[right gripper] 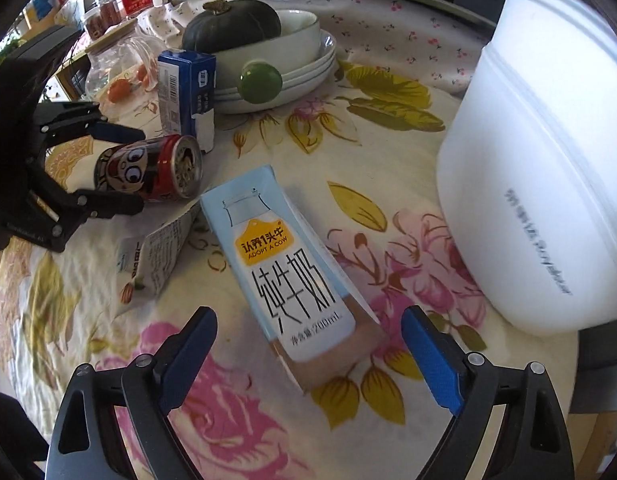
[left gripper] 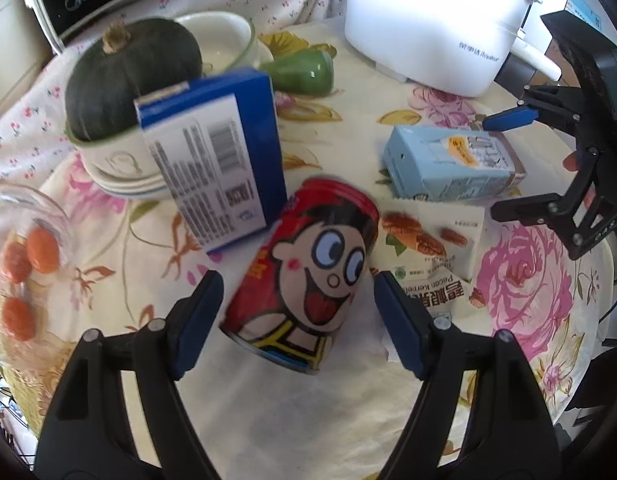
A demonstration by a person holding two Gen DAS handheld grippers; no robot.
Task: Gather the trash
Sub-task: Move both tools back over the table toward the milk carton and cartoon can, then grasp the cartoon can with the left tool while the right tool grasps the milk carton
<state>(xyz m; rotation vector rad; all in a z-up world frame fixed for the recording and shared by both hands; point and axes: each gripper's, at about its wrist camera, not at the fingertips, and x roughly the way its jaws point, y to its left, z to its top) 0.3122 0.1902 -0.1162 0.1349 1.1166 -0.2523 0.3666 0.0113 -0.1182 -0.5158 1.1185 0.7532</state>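
Observation:
A red drink can [left gripper: 308, 272] with a cartoon face lies on its side on the floral tablecloth. My left gripper [left gripper: 298, 304] is open around it, its blue pads a little clear of the can's sides. A light blue milk carton [right gripper: 284, 268] lies flat, and my right gripper [right gripper: 310, 328] is open with the carton's lower end between its fingers, untouched. A blue box [left gripper: 216, 160] stands upright just behind the can. A torn white pecan wrapper [left gripper: 436, 248] lies between can and carton. In the right wrist view the left gripper [right gripper: 124, 168] straddles the can [right gripper: 148, 170].
A dark green pumpkin [left gripper: 132, 76] sits in stacked white bowls [left gripper: 120, 160] at the back left. A green pepper [left gripper: 304, 72] lies behind the box. A large white pot [right gripper: 540, 184] stands to the right of the carton. A glass jar [left gripper: 24, 248] of orange fruit is at the left.

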